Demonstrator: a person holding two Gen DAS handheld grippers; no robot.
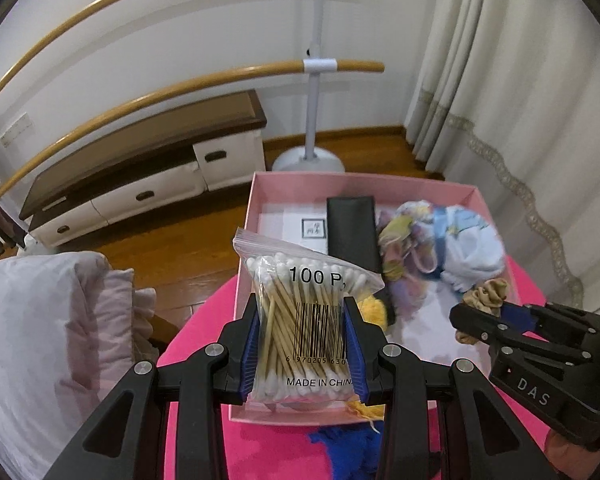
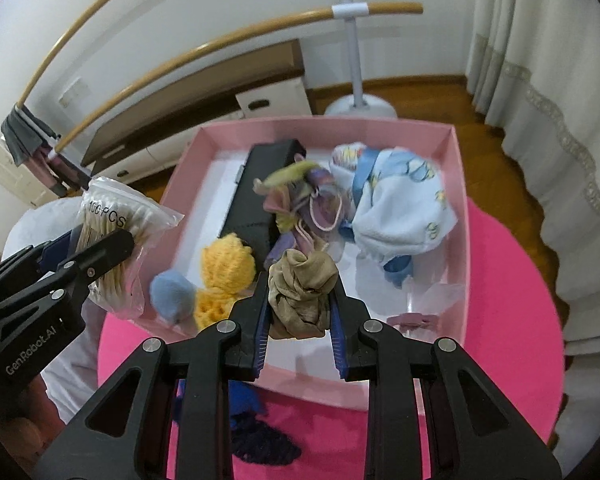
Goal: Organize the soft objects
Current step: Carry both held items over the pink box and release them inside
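Note:
My left gripper [image 1: 306,344] is shut on a clear bag of cotton swabs [image 1: 304,320] and holds it above the near left part of the pink box [image 1: 256,196]. It also shows at the left of the right wrist view [image 2: 100,240], with the bag [image 2: 116,248]. My right gripper [image 2: 300,320] is shut on a tan scrunchie [image 2: 302,292] above the box's near side [image 2: 456,208]. In the left wrist view the right gripper [image 1: 480,316] comes in from the right with the scrunchie [image 1: 486,294]. Inside the box lie a light blue cloth [image 2: 400,208], a yellow knit item [image 2: 226,268] and a blue pom [image 2: 172,296].
The box also holds a black case [image 2: 260,188], pastel masks [image 2: 300,196] and a pink clip [image 2: 412,318]. It stands on a pink round table [image 2: 508,320]. Dark blue yarn [image 2: 260,436] lies in front of the box. A pillow [image 1: 40,340] is at the left. A floor stand [image 1: 312,120] and curtains [image 1: 500,100] are behind.

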